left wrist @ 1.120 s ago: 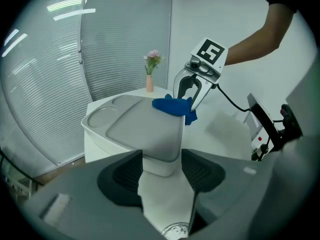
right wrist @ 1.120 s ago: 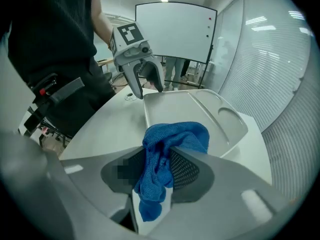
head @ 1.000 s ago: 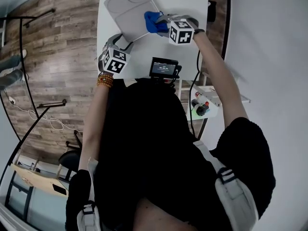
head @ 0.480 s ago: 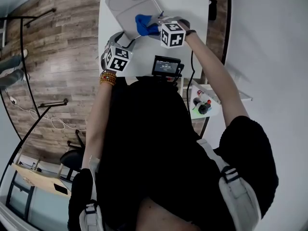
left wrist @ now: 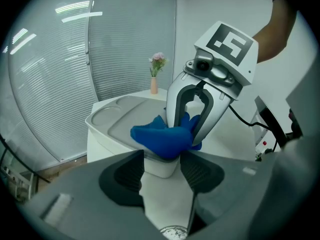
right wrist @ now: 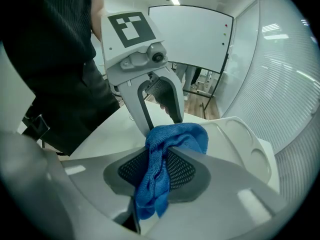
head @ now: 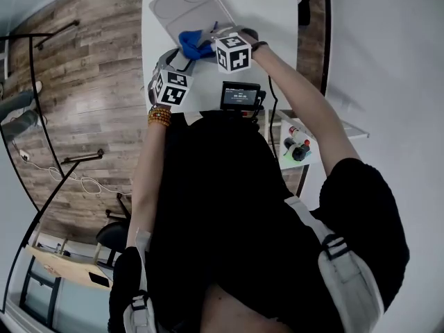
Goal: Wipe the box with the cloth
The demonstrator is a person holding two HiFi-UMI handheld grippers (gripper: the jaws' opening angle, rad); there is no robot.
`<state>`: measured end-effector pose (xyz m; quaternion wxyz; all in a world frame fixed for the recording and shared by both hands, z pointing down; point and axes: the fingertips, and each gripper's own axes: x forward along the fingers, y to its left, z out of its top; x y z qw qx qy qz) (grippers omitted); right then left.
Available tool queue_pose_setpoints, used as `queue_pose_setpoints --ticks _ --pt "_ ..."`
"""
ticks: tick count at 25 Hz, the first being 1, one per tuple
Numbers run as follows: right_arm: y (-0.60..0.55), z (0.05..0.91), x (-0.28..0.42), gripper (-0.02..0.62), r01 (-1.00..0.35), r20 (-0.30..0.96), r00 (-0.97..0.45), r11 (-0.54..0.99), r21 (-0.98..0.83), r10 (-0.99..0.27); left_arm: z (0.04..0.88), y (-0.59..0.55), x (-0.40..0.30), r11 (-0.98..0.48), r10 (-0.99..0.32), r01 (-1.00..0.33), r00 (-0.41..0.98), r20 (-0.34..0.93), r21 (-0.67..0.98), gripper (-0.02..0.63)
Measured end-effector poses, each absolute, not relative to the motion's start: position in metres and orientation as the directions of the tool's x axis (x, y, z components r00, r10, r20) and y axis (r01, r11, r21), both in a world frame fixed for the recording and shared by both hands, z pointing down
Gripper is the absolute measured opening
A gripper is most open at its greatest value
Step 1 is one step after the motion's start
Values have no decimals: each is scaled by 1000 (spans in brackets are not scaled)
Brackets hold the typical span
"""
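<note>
Right gripper (right wrist: 160,156) clamped tight on the blue cloth (right wrist: 175,134); left gripper (left wrist: 162,159) partly closed, seemingly pinching the near corner of the box (left wrist: 120,114). White table (head: 277,5) carries that box, lidded, contents hidden. Its lid runs away beyond the cloth resting on that corner.

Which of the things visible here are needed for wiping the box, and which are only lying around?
In use: blue microfibre cloth, in the right gripper; white plastic lidded box; left gripper, closed on its near corner.
Lying about: small black screen device on the white table; pink vase with flowers.
</note>
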<state>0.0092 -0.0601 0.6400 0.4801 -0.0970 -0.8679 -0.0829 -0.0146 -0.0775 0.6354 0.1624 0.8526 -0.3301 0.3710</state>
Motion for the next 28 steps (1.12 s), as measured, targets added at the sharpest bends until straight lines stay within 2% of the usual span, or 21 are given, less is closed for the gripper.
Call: queue_pose_setpoints --ticks 9,13,18,23,28 --pt "-51 640 -5 114 319 859 -499 946 61 113 636 -73 -16 -762 -400 -647 512 760 36 221" --pt "-49 617 -9 86 232 781 -608 973 3 143 628 -70 -32 -742 -423 -670 507 751 34 219" --pt "-74 577 16 84 111 724 -689 992 64 31 631 -71 -41 -730 -435 -683 491 755 24 219" --pt "-130 578 82 86 3 800 -589 990 140 -112 630 -72 -32 -749 -422 -663 502 755 22 223" --pt "-162 613 114 86 -43 874 -462 988 146 -149 633 -74 -14 -785 -376 -618 522 766 36 247"
